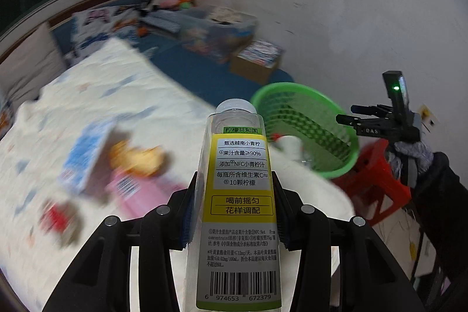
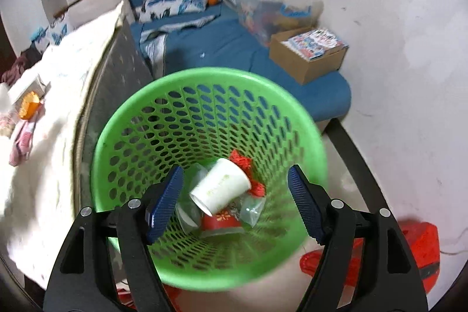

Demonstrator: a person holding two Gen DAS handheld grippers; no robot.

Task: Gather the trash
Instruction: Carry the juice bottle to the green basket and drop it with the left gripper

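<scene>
From the left wrist, the left gripper (image 1: 234,212) is clenched on a clear plastic bottle (image 1: 238,195) with a yellow label, its blue pads pressing the body at mid-height, cap pointing away. The bottle looks empty, so I judge it light, fairly stiff but crushable, and smooth-sided; the labelled middle where it is held seems the surest place. It hangs above the near edge of the bed (image 1: 87,107), short of the green basket (image 1: 345,142) standing just off that edge. Blurred wrappers and a pink pack (image 1: 131,189) lie on the bed cover. The right gripper (image 1: 348,114) reaches over the basket's far rim, so it could crowd the drop.

From the right wrist, the right gripper (image 2: 235,201) is released, jaws spread with nothing between them, above the basket (image 2: 122,136) mouth. Inside lie a white paper cup (image 2: 219,186), red scraps and clear plastic. A red stool (image 2: 421,247) stands beside the basket, a cardboard box (image 2: 304,63) sits well beyond.
</scene>
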